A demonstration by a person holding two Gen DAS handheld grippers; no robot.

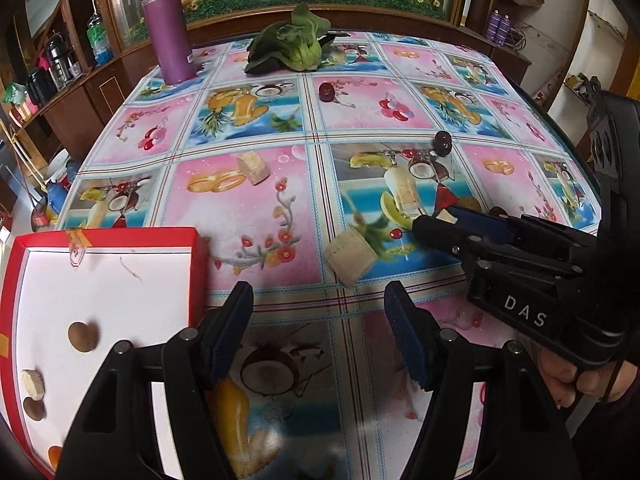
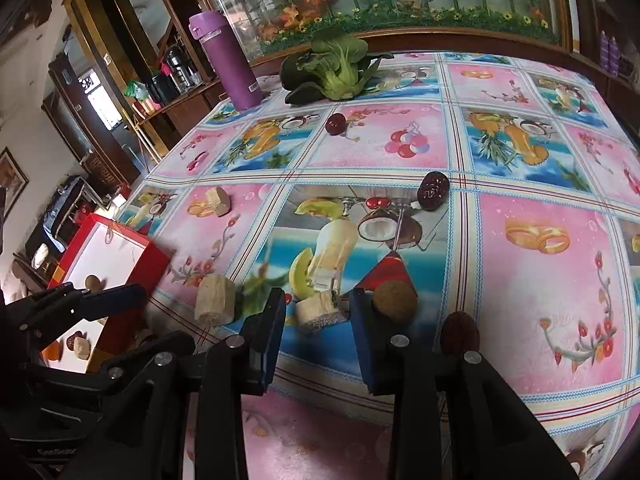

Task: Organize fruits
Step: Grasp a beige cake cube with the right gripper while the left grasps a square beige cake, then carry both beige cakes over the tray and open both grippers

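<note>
You are holding the right tongs (image 2: 318, 336) spread wide, with nothing pinched. A pale fruit chunk (image 2: 319, 311) is lying on the tablecloth (image 2: 520, 280) right between their tips. A brown round fruit (image 2: 394, 298) is sitting just past the right tip. Your left tongs (image 1: 318, 320) are spread open too, gripping nothing. The red box (image 1: 100, 280) is sitting just to their left, with small fruits inside. Another pale chunk (image 1: 351, 257) is lying just ahead of them. Farther off, two dark red fruits (image 2: 432, 190) are resting. At the far end, green leaves (image 2: 336, 66) and a purple bottle (image 2: 228, 60) are standing.
</note>
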